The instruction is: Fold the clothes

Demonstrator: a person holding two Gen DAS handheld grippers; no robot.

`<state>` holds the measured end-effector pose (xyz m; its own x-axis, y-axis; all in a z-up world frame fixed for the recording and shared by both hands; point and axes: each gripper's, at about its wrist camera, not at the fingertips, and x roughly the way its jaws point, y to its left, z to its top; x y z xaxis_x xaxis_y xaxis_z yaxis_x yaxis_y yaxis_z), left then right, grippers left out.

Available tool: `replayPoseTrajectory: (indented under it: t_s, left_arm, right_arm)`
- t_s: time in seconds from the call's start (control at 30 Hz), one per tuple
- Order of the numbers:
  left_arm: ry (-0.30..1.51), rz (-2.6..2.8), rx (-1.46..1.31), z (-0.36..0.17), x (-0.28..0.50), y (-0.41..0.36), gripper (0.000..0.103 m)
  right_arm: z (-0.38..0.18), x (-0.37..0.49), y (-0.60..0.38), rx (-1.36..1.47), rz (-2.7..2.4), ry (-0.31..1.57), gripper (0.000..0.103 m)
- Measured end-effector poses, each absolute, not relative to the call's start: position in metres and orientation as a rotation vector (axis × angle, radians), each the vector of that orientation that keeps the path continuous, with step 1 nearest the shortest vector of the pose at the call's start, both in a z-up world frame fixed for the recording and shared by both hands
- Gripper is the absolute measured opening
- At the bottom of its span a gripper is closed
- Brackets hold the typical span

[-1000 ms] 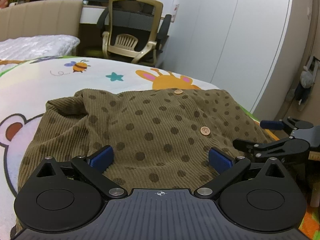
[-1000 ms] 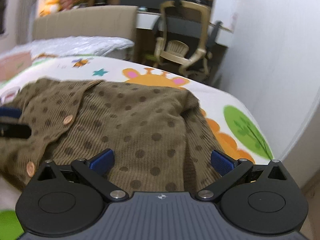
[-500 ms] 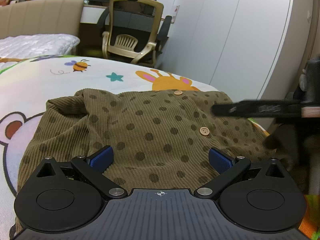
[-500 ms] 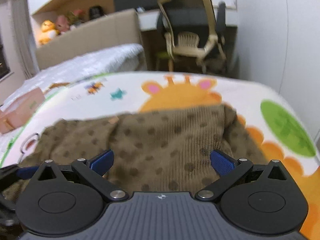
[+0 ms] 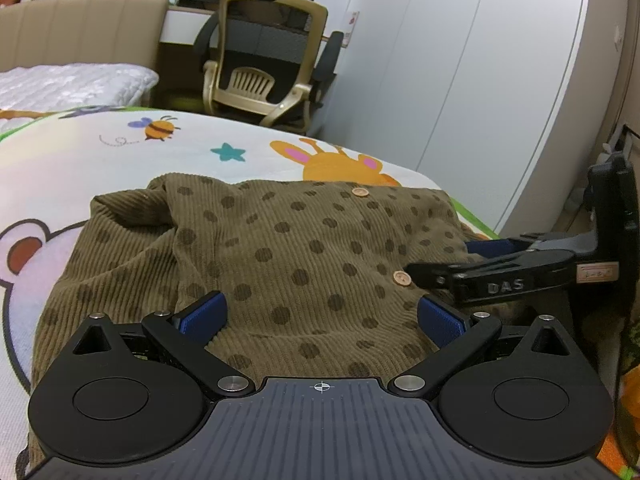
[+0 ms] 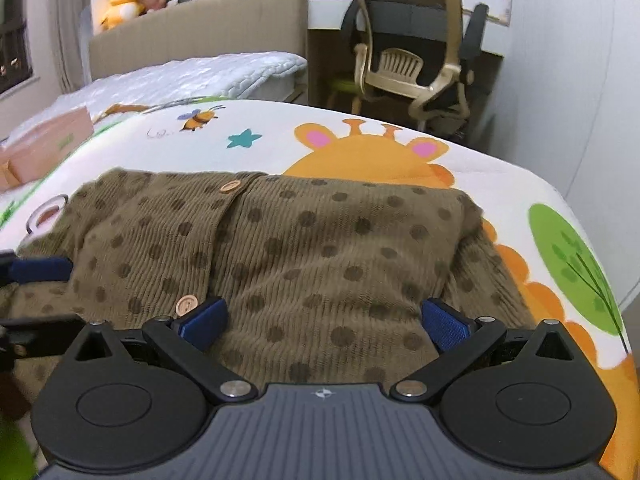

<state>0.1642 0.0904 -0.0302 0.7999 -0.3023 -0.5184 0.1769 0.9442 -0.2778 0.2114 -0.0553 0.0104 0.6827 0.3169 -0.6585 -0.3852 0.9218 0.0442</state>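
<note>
We see a brown polka-dot corduroy cardigan (image 5: 304, 256) spread front-up on a cartoon-printed play mat (image 5: 100, 160), close to the mat's near edge and reaching toward its right edge. Its button placket runs up the middle with 2 wooden buttons (image 5: 402, 279) showing in each view, and its far hem covers the lower part of the orange giraffe print (image 6: 372, 152). A sleeve (image 6: 484, 264) is bunched along the cardigan's right side, and another fold is rumpled at the far left corner.

Our left claw (image 5: 320, 318) sits low over the near hem with its blue pads (image 5: 202, 314) spread wide, cloth lying between them but not pinched. Our right claw (image 6: 324, 320) is just as wide, over the near hem right of the placket, one pad just beside a button. In the left wrist view the right claw comes in from the right, its black fingers over the cardigan's right side.

Beyond the mat's far edge stand a beige office chair (image 5: 264, 64), a bed with a white quilt (image 6: 208, 76), and white wardrobe doors (image 5: 460, 60). A pink box (image 6: 44, 144) rests near the mat's left edge, and plush toys (image 6: 120, 4) sit on the shelf behind the headboard.
</note>
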Motion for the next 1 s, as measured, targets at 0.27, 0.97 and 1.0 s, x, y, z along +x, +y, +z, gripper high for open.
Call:
replayPoseTrajectory:
  t_s: [0.27, 0.97, 1.0]
  left_arm:
    - [0.591, -0.261, -0.225, -0.031, 0.165, 0.091, 0.103]
    - [0.591, -0.267, -0.237, -0.032, 0.165, 0.093, 0.103]
    - [0.591, -0.267, -0.237, -0.032, 0.165, 0.093, 0.103]
  right_arm:
    - [0.000, 0.193, -0.064, -0.133, 0.387, 0.703, 0.103]
    - [-0.002, 0.227, -0.040, -0.092, 0.342, 0.701, 0.103]
    - [-0.003, 0.226, -0.041, -0.090, 0.344, 0.697, 0.103]
